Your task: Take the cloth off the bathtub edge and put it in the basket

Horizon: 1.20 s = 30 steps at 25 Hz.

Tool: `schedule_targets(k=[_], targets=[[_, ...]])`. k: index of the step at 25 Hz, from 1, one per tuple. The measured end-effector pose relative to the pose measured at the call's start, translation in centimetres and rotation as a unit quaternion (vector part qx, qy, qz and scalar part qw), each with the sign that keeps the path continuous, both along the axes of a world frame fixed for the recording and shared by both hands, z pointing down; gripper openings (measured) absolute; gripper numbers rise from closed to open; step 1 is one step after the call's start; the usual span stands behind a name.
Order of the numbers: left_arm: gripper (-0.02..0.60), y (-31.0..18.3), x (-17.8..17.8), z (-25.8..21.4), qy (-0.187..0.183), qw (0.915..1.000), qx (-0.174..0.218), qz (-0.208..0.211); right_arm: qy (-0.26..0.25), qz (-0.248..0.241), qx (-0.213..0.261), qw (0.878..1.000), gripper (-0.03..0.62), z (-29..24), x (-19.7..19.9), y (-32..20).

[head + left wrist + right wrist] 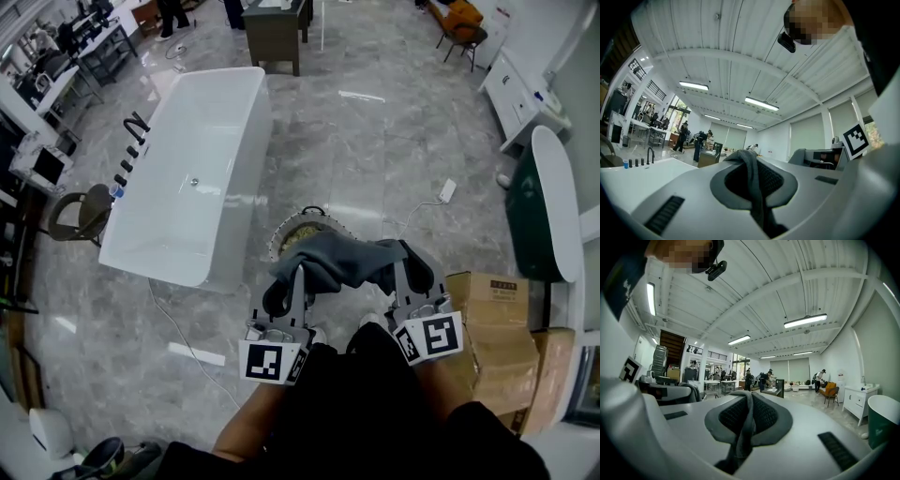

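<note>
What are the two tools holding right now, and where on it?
Both hold the grey cloth: the left tool pinches its left end, the right tool its right end, cloth slung between them.

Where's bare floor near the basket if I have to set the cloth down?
Bare grey marble floor lies beyond the round woven basket, right of the white bathtub. Crowded: white cable just right of the basket, brown cardboard boxes at lower right.

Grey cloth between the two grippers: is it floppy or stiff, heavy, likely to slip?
Probably floppy: the grey cloth drapes and folds between the left gripper and right gripper. Likely light, since thin pinched edges carry it. Slipping seems unlikely: both grippers are shut on bunched fabric.
</note>
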<state>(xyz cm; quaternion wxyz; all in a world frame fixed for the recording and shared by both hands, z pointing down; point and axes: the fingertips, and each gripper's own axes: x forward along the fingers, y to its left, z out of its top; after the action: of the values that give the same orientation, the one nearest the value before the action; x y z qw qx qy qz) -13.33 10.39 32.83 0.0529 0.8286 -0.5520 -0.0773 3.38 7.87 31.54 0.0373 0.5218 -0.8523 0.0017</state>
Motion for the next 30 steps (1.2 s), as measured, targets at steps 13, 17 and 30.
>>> schedule_targets(k=[13, 17, 30], targets=[[0.021, -3.4, 0.4, -1.9, -0.023, 0.9990, 0.013, -0.037, -0.032, -0.047, 0.014, 0.998, 0.034, -2.3, -0.2, -4.6], [0.021, -4.5, 1.1, -2.7, -0.031, 0.9984, 0.019, -0.042, -0.047, -0.058, 0.020, 0.997, 0.034, -3.3, 0.3, -6.0], [0.021, -8.0, 3.6, -5.2, -0.042, 0.9969, 0.034, -0.058, -0.060, -0.075, 0.033, 0.995, 0.034, -5.1, 2.8, -9.4]])
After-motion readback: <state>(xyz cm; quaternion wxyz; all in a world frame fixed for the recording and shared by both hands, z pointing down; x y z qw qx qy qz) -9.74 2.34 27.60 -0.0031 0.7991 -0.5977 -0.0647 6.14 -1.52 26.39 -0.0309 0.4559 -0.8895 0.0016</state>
